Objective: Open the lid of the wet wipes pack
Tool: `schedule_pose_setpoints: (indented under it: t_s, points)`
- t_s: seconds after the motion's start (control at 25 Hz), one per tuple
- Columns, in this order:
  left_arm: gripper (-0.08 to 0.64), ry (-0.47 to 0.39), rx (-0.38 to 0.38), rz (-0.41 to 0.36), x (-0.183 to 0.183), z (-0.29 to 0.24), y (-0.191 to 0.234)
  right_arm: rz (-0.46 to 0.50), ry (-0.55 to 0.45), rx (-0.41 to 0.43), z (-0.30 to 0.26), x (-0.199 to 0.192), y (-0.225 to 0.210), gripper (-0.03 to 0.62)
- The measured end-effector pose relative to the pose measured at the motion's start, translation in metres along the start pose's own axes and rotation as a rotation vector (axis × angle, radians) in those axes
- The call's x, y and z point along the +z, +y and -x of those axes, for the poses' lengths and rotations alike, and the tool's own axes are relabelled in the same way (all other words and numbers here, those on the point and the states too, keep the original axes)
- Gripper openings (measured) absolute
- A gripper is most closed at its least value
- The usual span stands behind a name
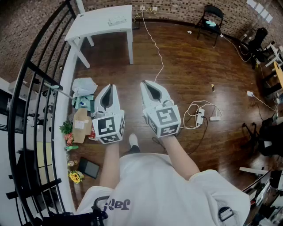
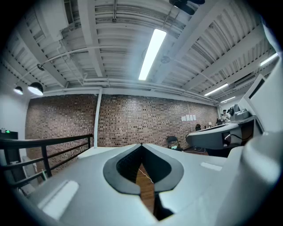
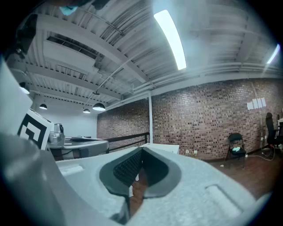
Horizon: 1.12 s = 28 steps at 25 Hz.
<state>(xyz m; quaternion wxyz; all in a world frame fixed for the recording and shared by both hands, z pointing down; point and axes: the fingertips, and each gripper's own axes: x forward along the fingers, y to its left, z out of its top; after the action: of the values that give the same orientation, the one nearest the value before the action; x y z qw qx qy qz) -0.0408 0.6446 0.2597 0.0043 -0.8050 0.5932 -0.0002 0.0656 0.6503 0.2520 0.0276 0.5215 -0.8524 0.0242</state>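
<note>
Wet wipes pack (image 1: 117, 20): we take the flat, pale, rectangular packet lying on the white table (image 1: 95, 26) at the far end of the room to be this item; it is too small for us to make out a lid. It lies well apart from both grippers. We count two grippers, held level and side by side above the dark, glossy plank floor (image 1: 185, 66). The left gripper (image 1: 110, 86) and the right gripper (image 1: 147, 82) each have a smooth white moulded shell that tapers to a point. Each carries one cube at its rear, faced with black-and-white square markers: one left cube (image 1: 108, 128) and one right cube (image 1: 164, 120). In the left gripper view, the two jaws of the left gripper (image 2: 141, 145) are pressed together at the tips with nothing between them. A teardrop-shaped recess lined with dark pads (image 2: 126, 165) remains behind the tips, and floor shows through it. In the right gripper view, the two jaws of the right gripper (image 3: 142, 149) are likewise pressed together and empty, and their dark pads (image 3: 126, 167) show a fine ribbed texture. Around the room we count one black folding chair (image 1: 211, 20) against the red brick wall (image 1: 177, 4), one black metal railing (image 1: 40, 79) at the left, one thin white cable (image 1: 155, 48) running across the floor, one white power strip (image 1: 200, 115), and one brown cardboard box (image 1: 81, 125) beside the railing.
</note>
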Motion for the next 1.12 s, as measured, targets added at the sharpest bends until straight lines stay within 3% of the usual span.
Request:
schedule_pose_setpoints:
  t_s: [0.28,0.52,0.8,1.12]
  points:
    - [0.015,-0.007,-0.011,0.010,0.005,-0.044,0.057,-0.075,0.070,0.012,-0.071,-0.014,0.015,-0.015]
    - [0.016,0.016,-0.009,0.049,-0.011,-0.069,0.081,-0.035,0.077,0.010,-0.101,-0.016,0.019,-0.015]
    - [0.016,0.058,-0.036,0.046,-0.033,-0.108,0.080,-0.074,0.082,0.011,-0.141,-0.029,-0.001,-0.015]
    - [0.016,0.067,0.010,0.007,-0.027,-0.199,0.118,-0.082,0.062,0.102,-0.244,-0.017,-0.035,-0.015]
